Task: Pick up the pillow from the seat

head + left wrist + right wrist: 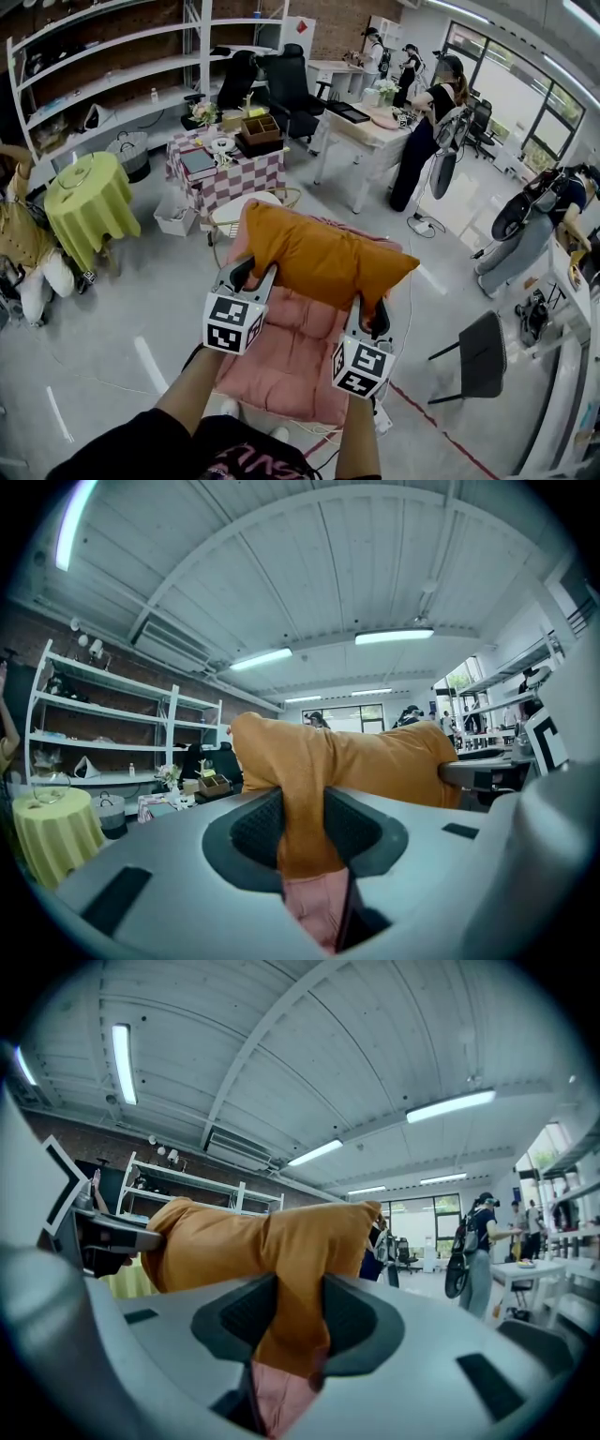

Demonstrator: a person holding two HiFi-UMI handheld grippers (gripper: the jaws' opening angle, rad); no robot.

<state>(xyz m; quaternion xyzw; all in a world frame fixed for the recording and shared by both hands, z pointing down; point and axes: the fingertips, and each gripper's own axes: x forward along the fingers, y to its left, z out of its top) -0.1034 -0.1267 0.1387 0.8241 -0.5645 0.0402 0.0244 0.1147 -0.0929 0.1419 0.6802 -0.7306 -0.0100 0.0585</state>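
left tool (305, 832) | jaws clamped on orange pillow (375, 761) | shelving (103, 738) behind

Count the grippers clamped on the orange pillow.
2: the left gripper pinches the pillow at its left edge, the right gripper at its right edge. None hidden.

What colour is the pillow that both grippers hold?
The pillow is plain mustard orange; the head view shows it best.
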